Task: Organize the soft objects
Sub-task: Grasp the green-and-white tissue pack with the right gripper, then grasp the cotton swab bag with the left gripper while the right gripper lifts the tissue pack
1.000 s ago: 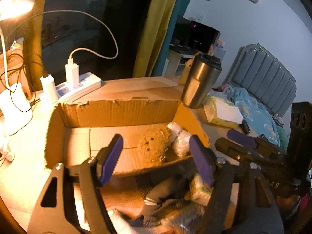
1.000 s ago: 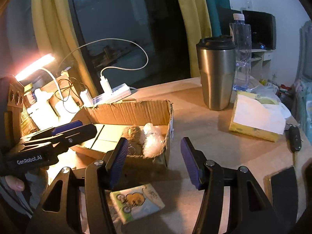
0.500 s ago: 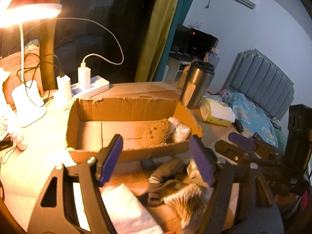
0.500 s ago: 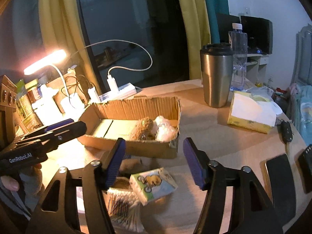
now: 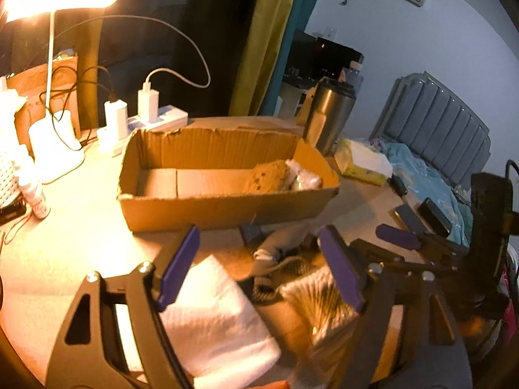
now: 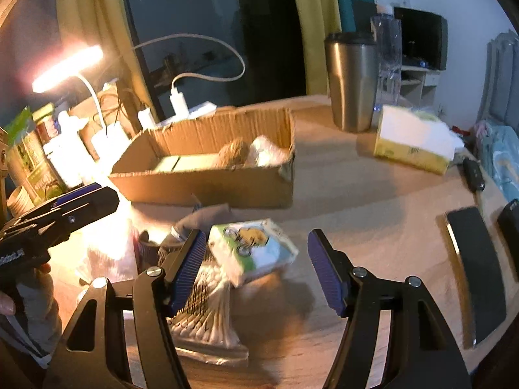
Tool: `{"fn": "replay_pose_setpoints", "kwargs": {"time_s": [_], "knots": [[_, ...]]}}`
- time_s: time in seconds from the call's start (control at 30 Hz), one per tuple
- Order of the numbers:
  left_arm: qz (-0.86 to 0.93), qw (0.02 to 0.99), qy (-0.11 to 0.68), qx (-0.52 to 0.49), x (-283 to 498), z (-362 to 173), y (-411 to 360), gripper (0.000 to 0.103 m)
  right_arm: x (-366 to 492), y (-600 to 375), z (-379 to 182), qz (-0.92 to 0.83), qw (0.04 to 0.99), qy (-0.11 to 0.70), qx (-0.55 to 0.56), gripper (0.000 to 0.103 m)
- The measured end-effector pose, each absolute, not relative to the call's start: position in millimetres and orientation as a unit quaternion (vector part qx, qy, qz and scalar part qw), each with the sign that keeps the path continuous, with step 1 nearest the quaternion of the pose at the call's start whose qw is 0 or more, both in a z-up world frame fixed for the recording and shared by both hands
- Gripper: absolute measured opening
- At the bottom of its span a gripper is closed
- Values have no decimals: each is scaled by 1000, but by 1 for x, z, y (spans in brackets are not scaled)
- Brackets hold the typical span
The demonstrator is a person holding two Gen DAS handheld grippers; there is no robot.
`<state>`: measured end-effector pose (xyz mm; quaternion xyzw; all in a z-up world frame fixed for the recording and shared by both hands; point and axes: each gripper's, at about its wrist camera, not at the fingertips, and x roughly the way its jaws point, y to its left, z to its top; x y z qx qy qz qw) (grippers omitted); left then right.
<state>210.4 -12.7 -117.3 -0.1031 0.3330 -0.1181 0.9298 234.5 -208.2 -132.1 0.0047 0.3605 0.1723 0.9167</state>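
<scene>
With both jaws opening and empty, I held my left gripper [image 5: 259,267] over the folded white towel [image 5: 214,321] and my right gripper [image 6: 258,267] above the tissue pack [image 6: 253,249] on the bench [image 6: 373,214], likely the pickup approach, each needing descent, closure, then transfer into the cardboard box [image 6: 207,184].

Cardboard box [image 5: 223,207] w/ plush, white towel [image 5: 214,321] by left gripper [image 5: 259,269], opening

both tools [image 5: 259,265] pulled back from box [image 5: 227,207], jaws opening
</scene>
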Motion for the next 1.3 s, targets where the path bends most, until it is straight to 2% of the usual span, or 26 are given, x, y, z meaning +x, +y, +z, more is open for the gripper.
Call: {"fn": "replay_pose_setpoints", "kwargs": {"time_s": [0.77, 0.8, 1.2, 1.27, 1.3], "knots": [[-90, 923, 361, -98, 194, -133, -9, 80, 251, -177, -160, 156, 910, 380, -58, 68], [-89, 923, 361, -97, 194, -133, -10, 80, 251, -178, -160, 159, 910, 379, -58, 64], [-97, 917, 379, -71, 199, -139, -42, 80, 244, -211, -158, 187, 913, 362, -12, 54], [-101, 916, 382, -65, 200, -140, -50, 80, 243, -219, -157, 185, 915, 360, -6, 47], [-103, 915, 384, -62, 201, -141, -54, 80, 243, -222, -158, 184, 915, 360, -5, 38]]}}
